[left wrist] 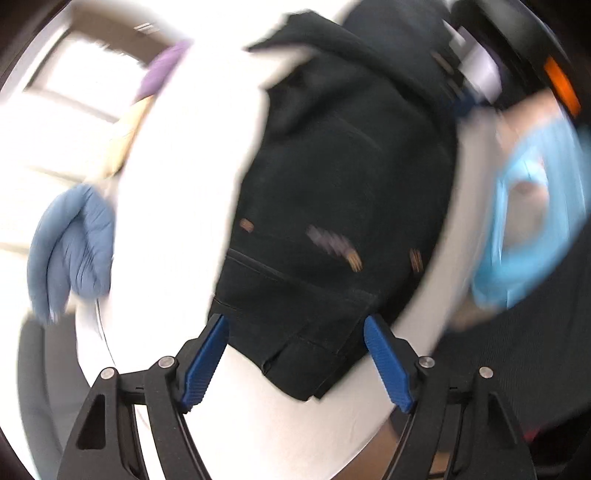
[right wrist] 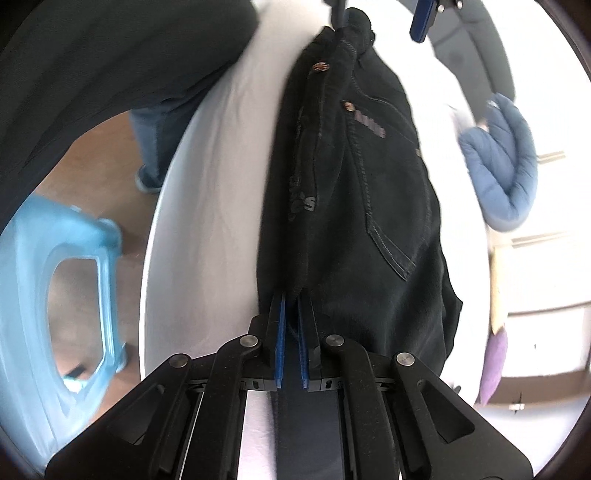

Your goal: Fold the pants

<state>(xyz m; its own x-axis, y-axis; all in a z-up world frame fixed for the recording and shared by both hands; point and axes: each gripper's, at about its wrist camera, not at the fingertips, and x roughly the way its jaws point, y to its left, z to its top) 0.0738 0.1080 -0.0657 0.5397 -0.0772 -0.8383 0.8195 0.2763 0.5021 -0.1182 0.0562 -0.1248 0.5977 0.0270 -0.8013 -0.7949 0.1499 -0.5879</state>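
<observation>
Black pants (left wrist: 343,177) lie on a white round table (left wrist: 192,155), seen blurred in the left wrist view. My left gripper (left wrist: 295,325) is open, its blue fingers (left wrist: 207,354) astride the near waistband corner without pinching it. In the right wrist view the pants (right wrist: 369,206) are bunched lengthwise, copper rivets and a back pocket showing. My right gripper (right wrist: 291,306) is shut on the near edge of the pants. The left gripper's blue finger (right wrist: 421,22) shows at the far end of the pants.
A light blue plastic stool (right wrist: 55,295) stands on the wooden floor beside the table (right wrist: 214,184). A blue padded cushion (right wrist: 502,162) and a purple item (right wrist: 493,369) lie past the table's far side. A person in dark clothes and jeans (right wrist: 155,122) stands at the table edge.
</observation>
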